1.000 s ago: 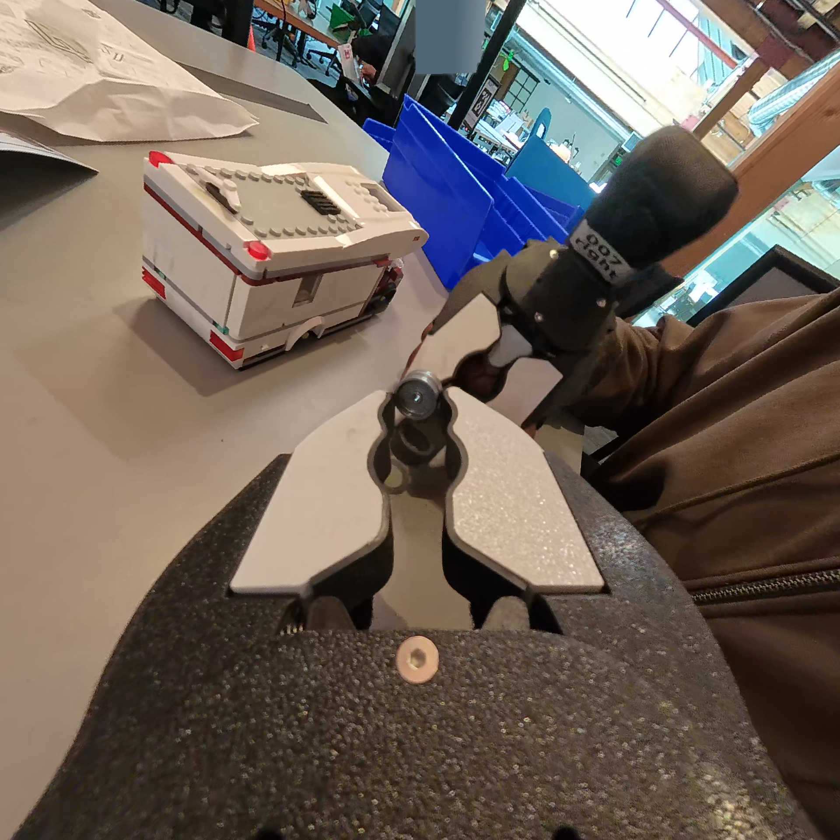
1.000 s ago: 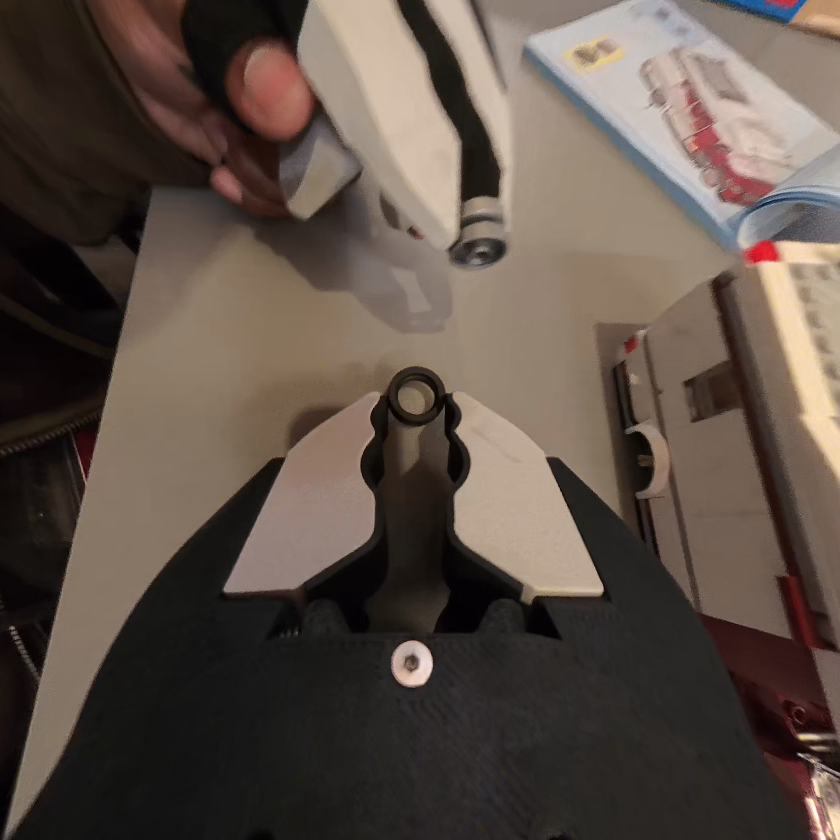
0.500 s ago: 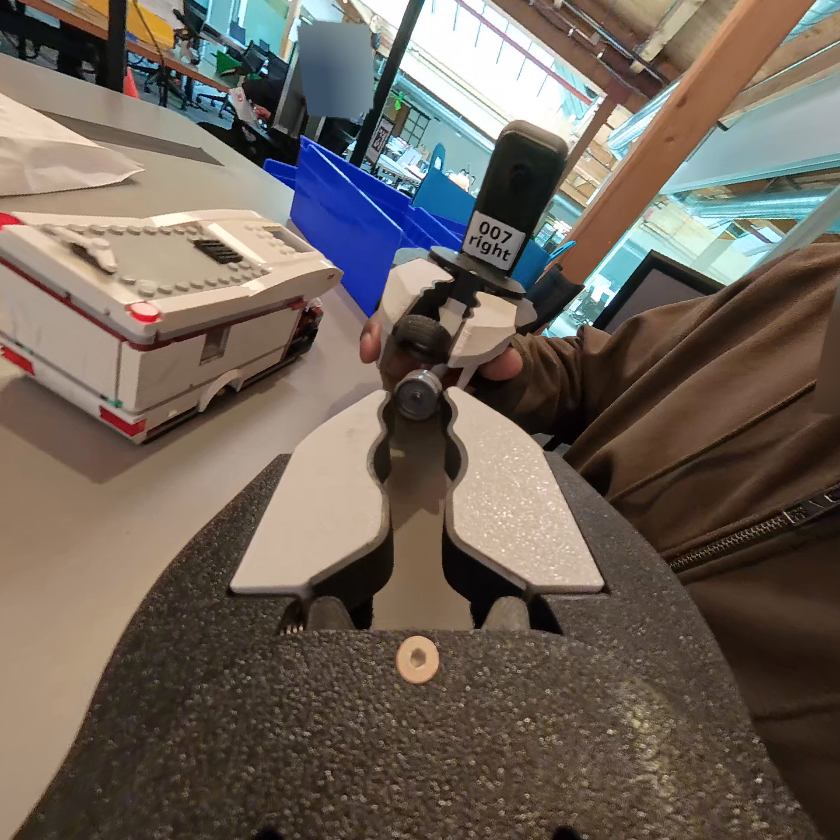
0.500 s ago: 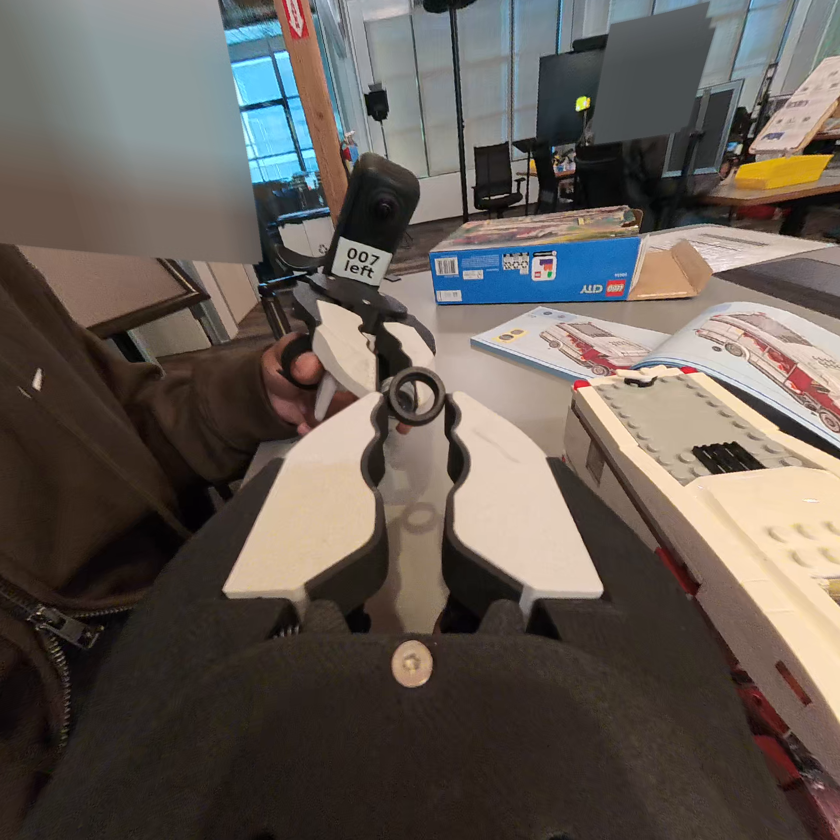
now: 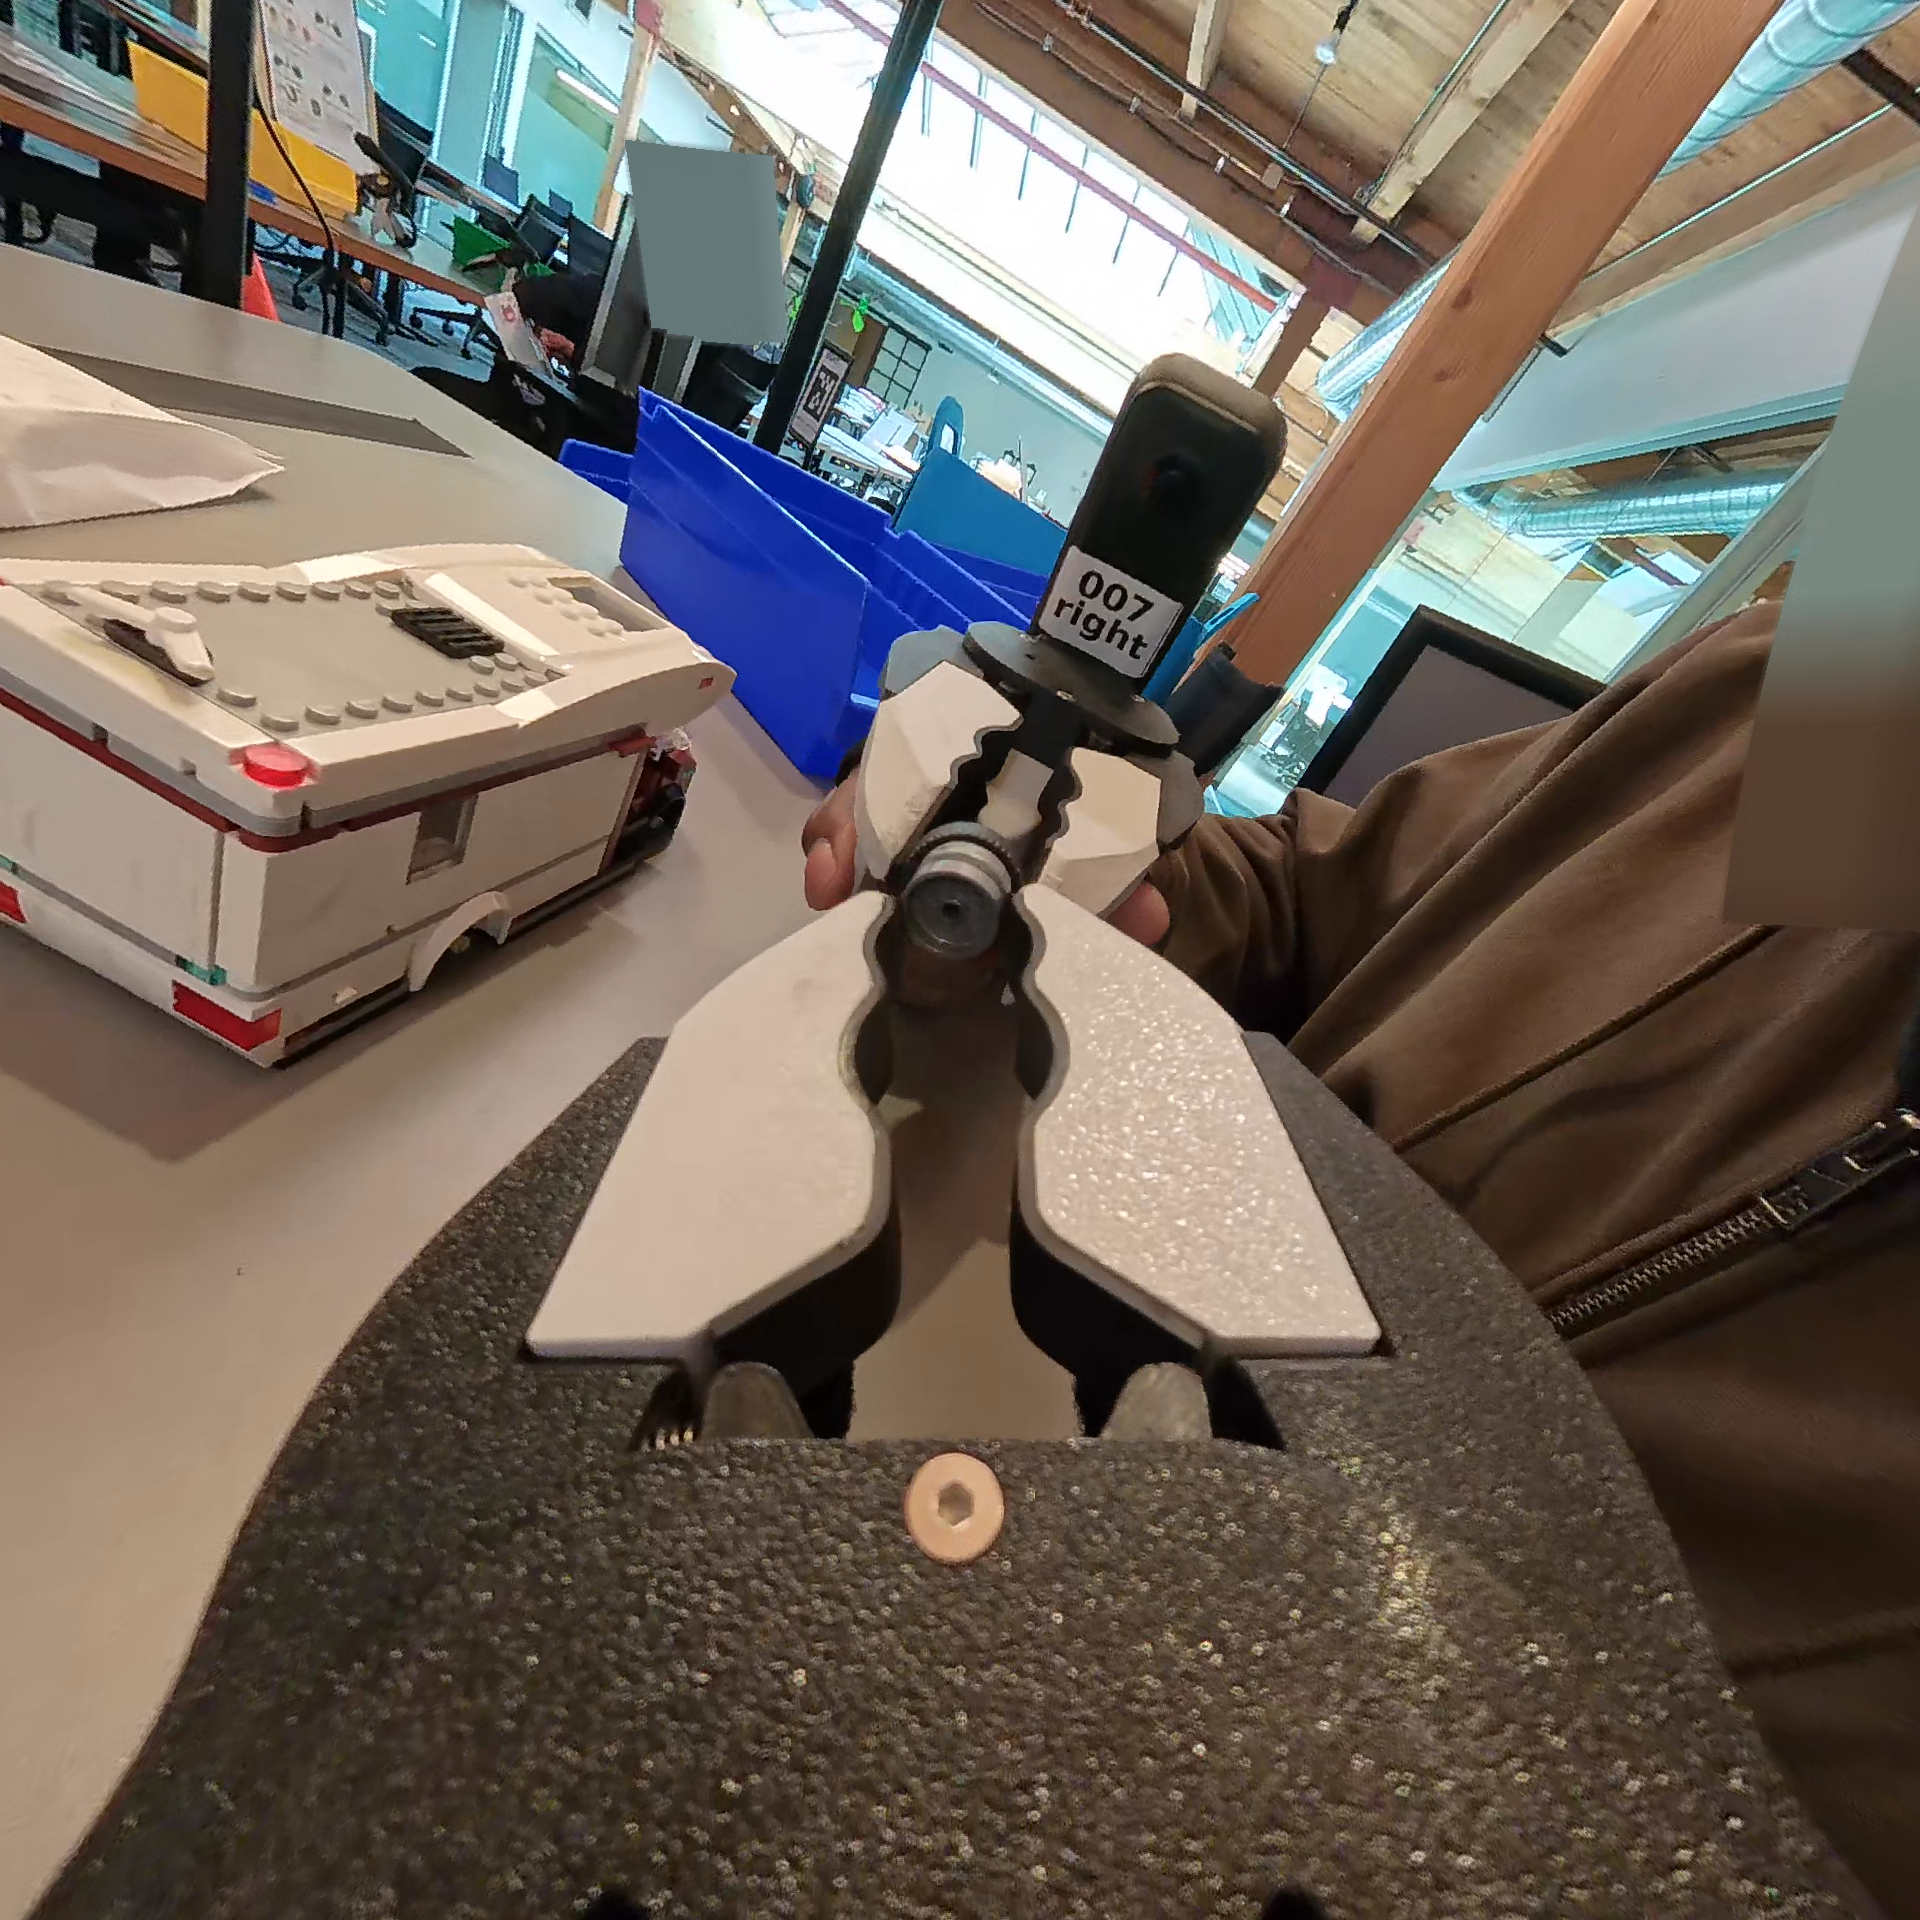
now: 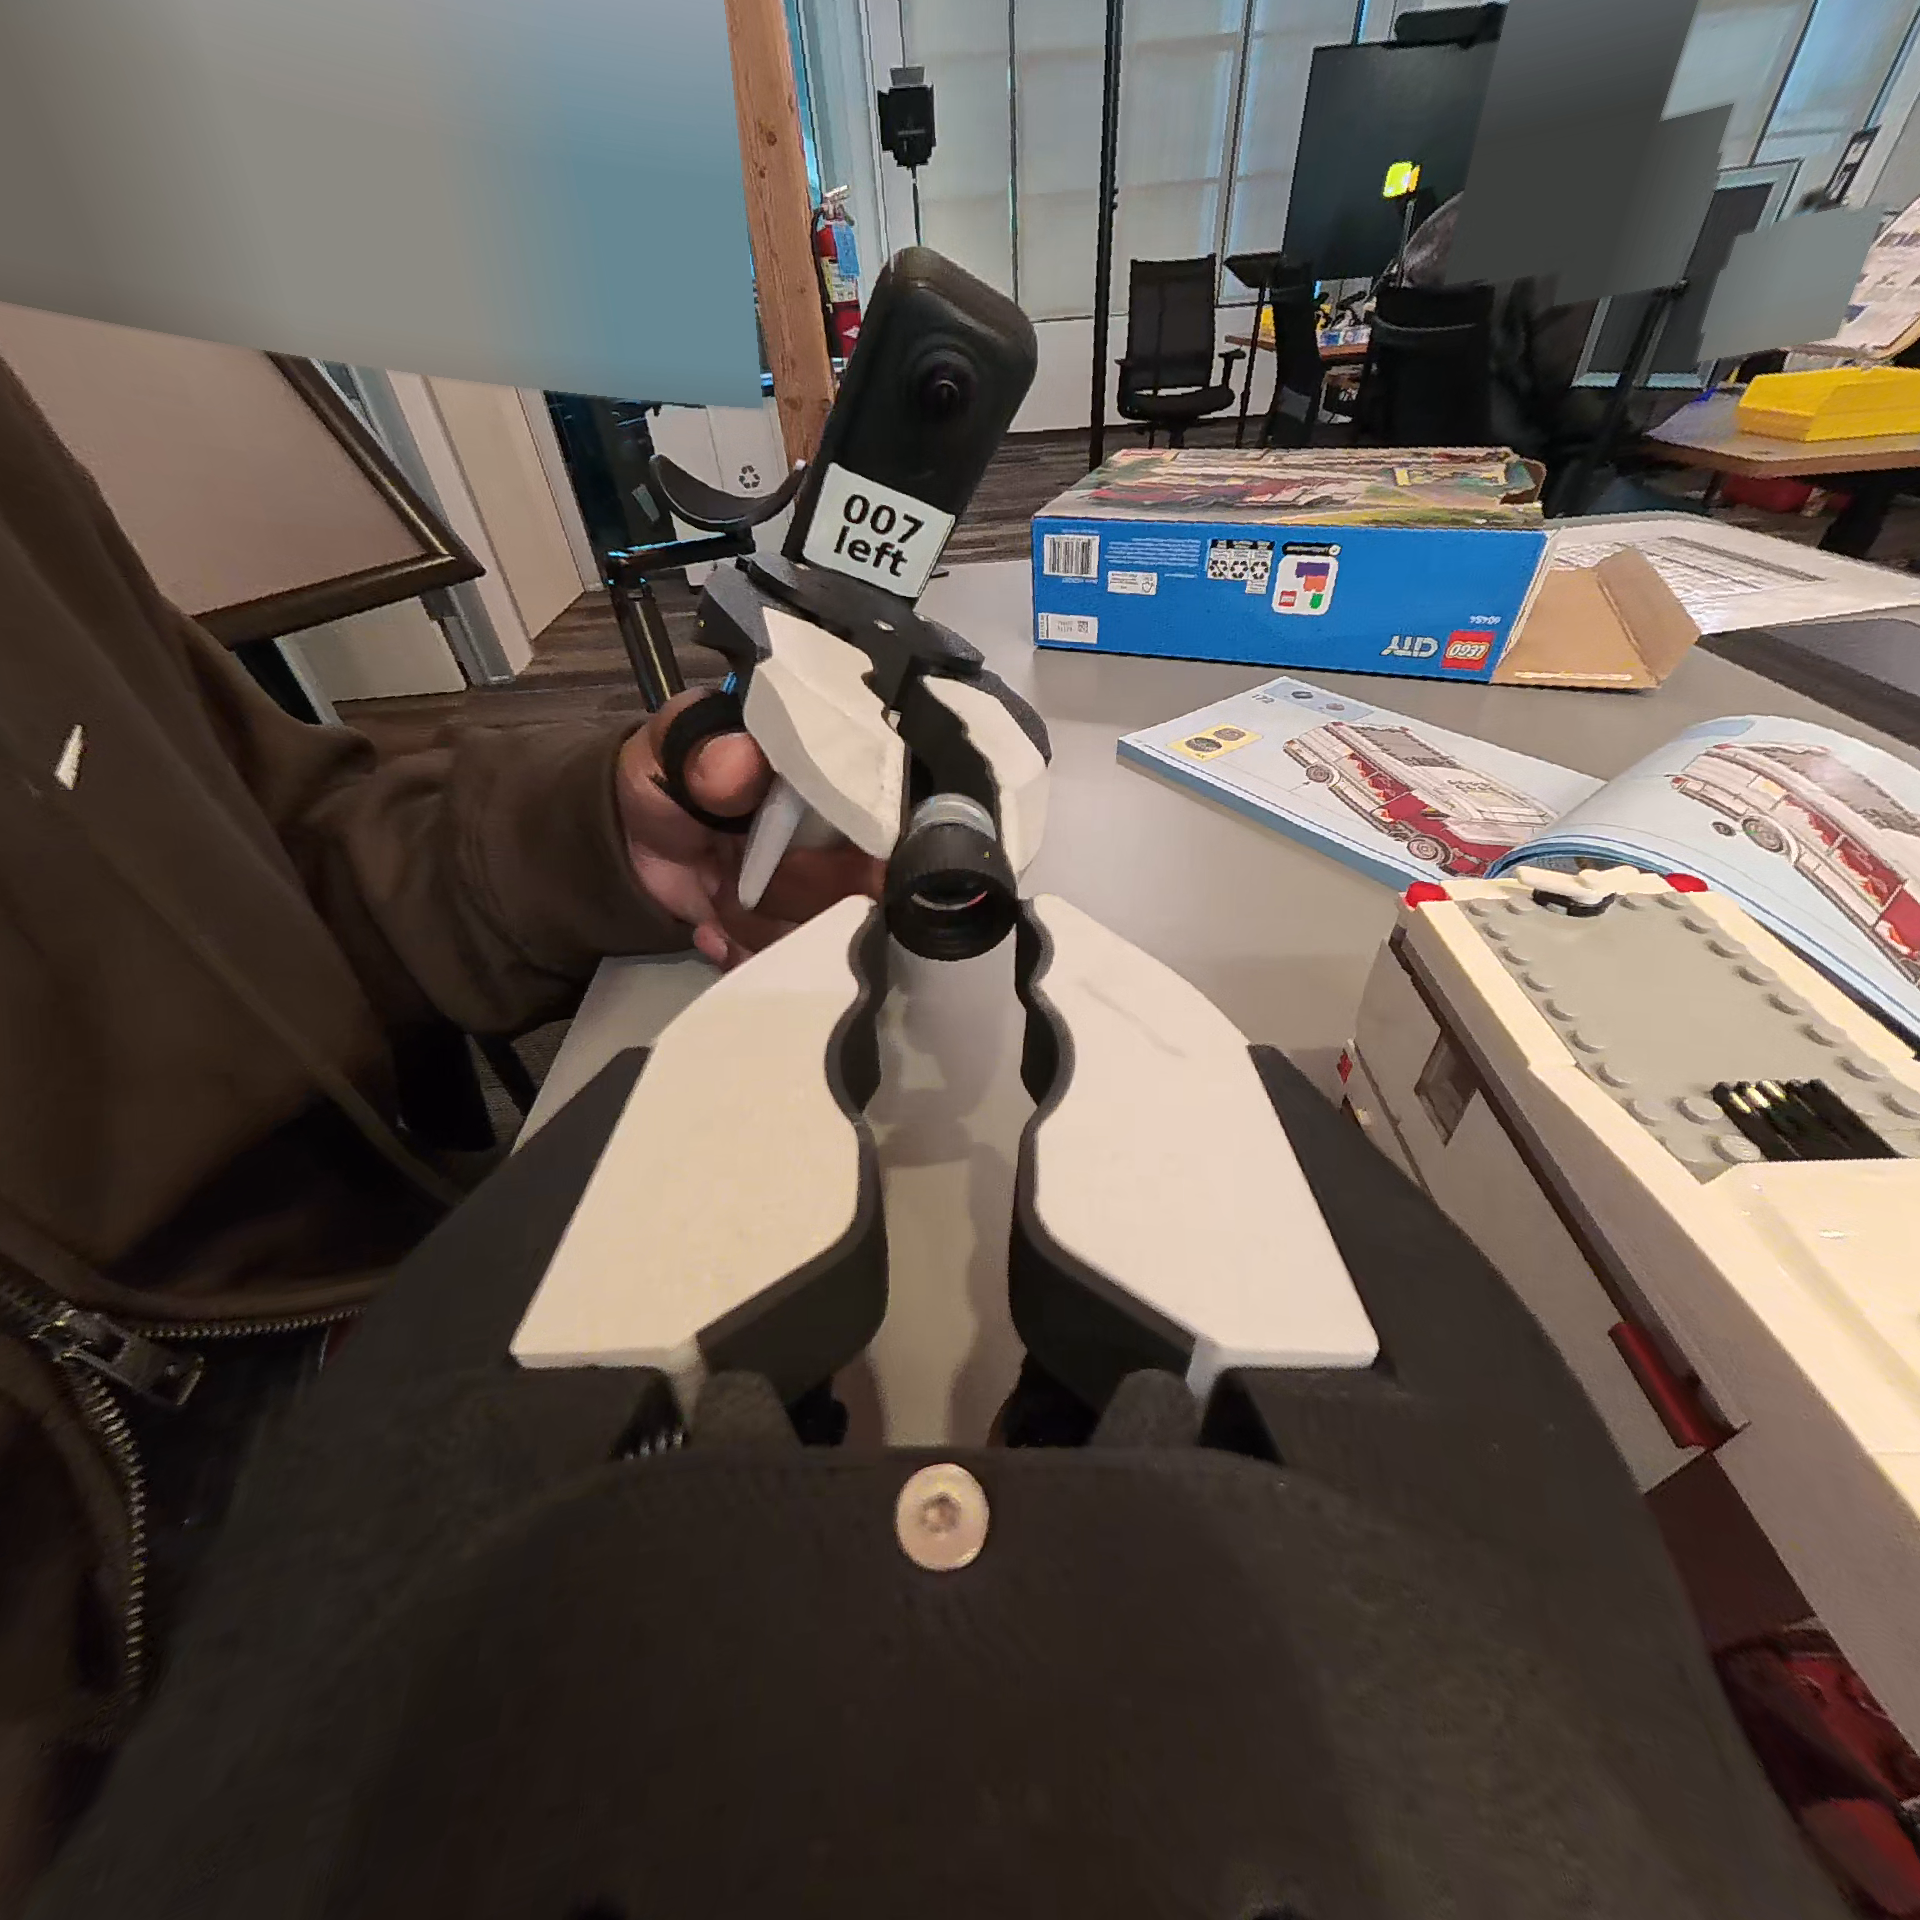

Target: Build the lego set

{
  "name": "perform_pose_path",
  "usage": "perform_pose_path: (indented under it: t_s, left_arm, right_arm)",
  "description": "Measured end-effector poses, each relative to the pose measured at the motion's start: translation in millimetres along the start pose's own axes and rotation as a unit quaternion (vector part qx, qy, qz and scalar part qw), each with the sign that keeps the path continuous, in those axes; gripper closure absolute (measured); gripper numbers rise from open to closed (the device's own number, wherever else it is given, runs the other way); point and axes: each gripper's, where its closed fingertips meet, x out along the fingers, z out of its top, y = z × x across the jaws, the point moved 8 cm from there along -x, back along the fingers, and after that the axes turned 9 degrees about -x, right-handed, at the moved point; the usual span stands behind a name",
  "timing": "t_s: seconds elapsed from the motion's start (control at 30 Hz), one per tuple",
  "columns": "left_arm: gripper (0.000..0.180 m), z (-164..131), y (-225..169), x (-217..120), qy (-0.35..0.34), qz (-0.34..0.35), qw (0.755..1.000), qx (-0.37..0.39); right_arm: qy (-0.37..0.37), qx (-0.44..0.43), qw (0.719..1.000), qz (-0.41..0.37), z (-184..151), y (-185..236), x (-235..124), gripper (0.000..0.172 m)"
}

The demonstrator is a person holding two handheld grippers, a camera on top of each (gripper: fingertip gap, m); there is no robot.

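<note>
My left gripper [image 5: 956,935] is shut on a small grey wheel hub [image 5: 956,914], gripped at the fingertips. My right gripper [image 6: 951,930] is shut on a small black tyre [image 6: 948,904]. The two grippers meet tip to tip above the grey table [image 5: 156,1247]. The tyre [image 5: 964,840] sits right against the far side of the hub, and in the right wrist view the hub [image 6: 951,810] shows just behind the tyre. The right gripper [image 5: 971,847] faces me in the left wrist view, and the left gripper [image 6: 935,821] faces me in the right wrist view. A white brick-built camper van [image 5: 312,748] stands beside them [image 6: 1662,1143].
Blue bins [image 5: 748,582] and a white paper bag [image 5: 94,457] lie beyond the van. A blue toy box [image 6: 1288,582] and an open instruction booklet [image 6: 1455,790] lie on the table. A person's brown sleeve [image 5: 1558,935] is close by. Less than 4 cm separates the two grippers' tips. Between my right fingertips and the white brick-built camper van [image 5: 312,748] there is roughly 9 cm.
Both grippers have tilted up from the table and come together. The tyre and hub, apart a second ago, now meet end to end. Both grasps have held steady.
</note>
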Motion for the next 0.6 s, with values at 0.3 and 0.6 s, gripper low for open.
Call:
perform_pose_path:
  t_s: [0.3, 0.6]
  left_arm:
    - [0.161, -1.2, -0.3, 2.0, 0.011, 0.0, 1.0, 0.001]
    - [0.162, -2.7, 1.4, 5.9, 0.033, -0.004, 0.999, -0.008]
  right_arm:
    - [-0.002, -0.022, 1.0, -0.011, 0.9, 2.6, -1.5, 0.149]
    - [-0.006, -0.041, 0.999, -0.018, 1.7, 3.5, -3.2, 0.148]
